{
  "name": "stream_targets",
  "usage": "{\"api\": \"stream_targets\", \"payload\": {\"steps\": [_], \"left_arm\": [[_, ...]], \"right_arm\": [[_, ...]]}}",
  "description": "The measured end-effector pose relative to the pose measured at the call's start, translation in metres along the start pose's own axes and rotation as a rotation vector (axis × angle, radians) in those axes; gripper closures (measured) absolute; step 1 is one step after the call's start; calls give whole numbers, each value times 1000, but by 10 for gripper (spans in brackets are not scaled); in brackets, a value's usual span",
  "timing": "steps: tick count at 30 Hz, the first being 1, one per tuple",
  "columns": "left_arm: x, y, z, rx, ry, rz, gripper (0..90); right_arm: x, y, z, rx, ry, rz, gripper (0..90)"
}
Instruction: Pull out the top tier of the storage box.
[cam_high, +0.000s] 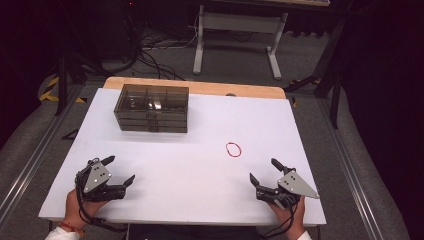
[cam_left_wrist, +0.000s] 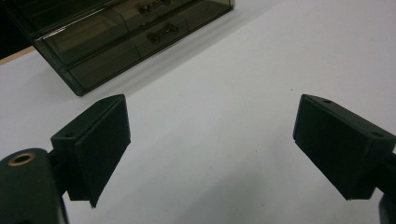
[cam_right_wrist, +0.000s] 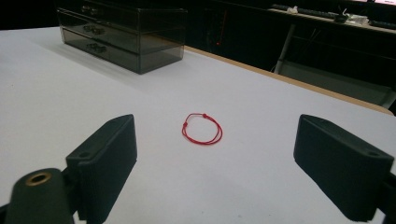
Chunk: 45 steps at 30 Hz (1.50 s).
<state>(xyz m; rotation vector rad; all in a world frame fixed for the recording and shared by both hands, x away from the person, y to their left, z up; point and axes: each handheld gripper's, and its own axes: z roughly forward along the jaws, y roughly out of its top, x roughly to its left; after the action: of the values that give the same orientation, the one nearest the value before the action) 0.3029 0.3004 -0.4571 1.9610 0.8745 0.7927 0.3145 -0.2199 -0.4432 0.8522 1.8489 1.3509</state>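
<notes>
red string loop (cam_right_wrist: 202, 128) on table | left gripper (cam_high: 118, 171) agape, empty | right gripper (cam_high: 264, 170) agape, empty

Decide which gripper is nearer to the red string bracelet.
Right. The right gripper sits just short of the red string bracelet, which lies ahead between its open fingers. The left gripper rests far across the table, facing the drawer box.

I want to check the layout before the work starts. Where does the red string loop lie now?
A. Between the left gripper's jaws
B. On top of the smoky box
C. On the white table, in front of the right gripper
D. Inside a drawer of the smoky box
C: the red string loop lies flat on the white table, ahead of the open right gripper and untouched by it.
</notes>
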Motion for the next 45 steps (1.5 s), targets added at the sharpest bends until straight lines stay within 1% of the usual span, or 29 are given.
{"api": "stream_targets", "payload": {"steps": [1,2,3,6,7,8,9,10,12,14,15,16,17,19,20,22,25,26,28,29,30,32,33,34,37,38,41,42,45], "left_arm": [[0,-1,0,-4,3,-22,126],[2,-1,0,3,3,-10,126],[2,-2,-1,8,18,-14,126],[1,-6,-4,14,13,-29,131],[2,-6,-5,22,27,0,131],[2,-6,-6,24,24,-10,132],[4,-6,-8,20,32,6,133],[4,-6,-8,20,32,6,133],[5,-6,-8,13,37,-19,134],[2,-7,-6,27,22,-25,134],[2,-7,-6,28,25,-11,135],[2,-6,-6,30,29,12,135],[2,-5,-5,27,41,12,136],[1,-5,-3,30,34,1,137],[1,-4,-3,38,38,20,138],[1,-2,-1,36,48,33,144],[2,0,3,48,43,33,145],[2,2,5,57,59,59,150],[1,4,6,57,57,60,152],[0,4,7,51,47,49,152],[0,6,9,52,43,51,154],[-2,10,12,57,42,72,160],[-1,12,13,62,54,104,160],[-1,14,15,61,59,114,162],[-1,21,21,45,47,131,182],[-2,23,23,40,34,124,182],[0,30,29,33,32,135,188],[1,32,31,28,18,133,191],[2,40,35,7,9,128,199]], "right_arm": [[-2,0,-1,-5,-1,15,141],[-2,0,-1,-5,-1,15,141],[-3,0,-1,-8,0,21,141],[-5,2,2,-15,5,37,141],[-4,2,4,-14,8,29,141],[-3,3,5,-10,15,14,140],[-2,3,7,-5,19,3,141],[-2,3,7,-5,19,3,141],[0,3,7,-7,24,3,141],[2,3,8,-3,28,-10,141],[3,4,7,0,24,-25,141],[3,4,7,0,24,-25,141],[3,4,7,-6,22,-24,141],[1,3,7,-4,20,-22,141],[1,3,6,-2,16,-26,141],[0,3,4,-1,4,-29,144],[-1,2,3,-2,-1,-22,144],[-2,2,3,4,-6,-23,146],[-1,1,1,5,-9,-28,147],[-1,1,1,5,-9,-28,147],[-1,1,1,7,-9,-29,149],[-1,0,-1,16,-15,-36,158],[-1,0,-1,16,-15,-36,158],[-1,0,-1,16,-15,-36,158],[-1,-2,-5,24,-29,-41,162],[-1,-2,-5,24,-29,-41,162],[-2,-3,-7,27,-35,-33,164],[-2,-3,-7,29,-35,-31,164],[-1,-4,-8,31,-38,-40,169]]}}
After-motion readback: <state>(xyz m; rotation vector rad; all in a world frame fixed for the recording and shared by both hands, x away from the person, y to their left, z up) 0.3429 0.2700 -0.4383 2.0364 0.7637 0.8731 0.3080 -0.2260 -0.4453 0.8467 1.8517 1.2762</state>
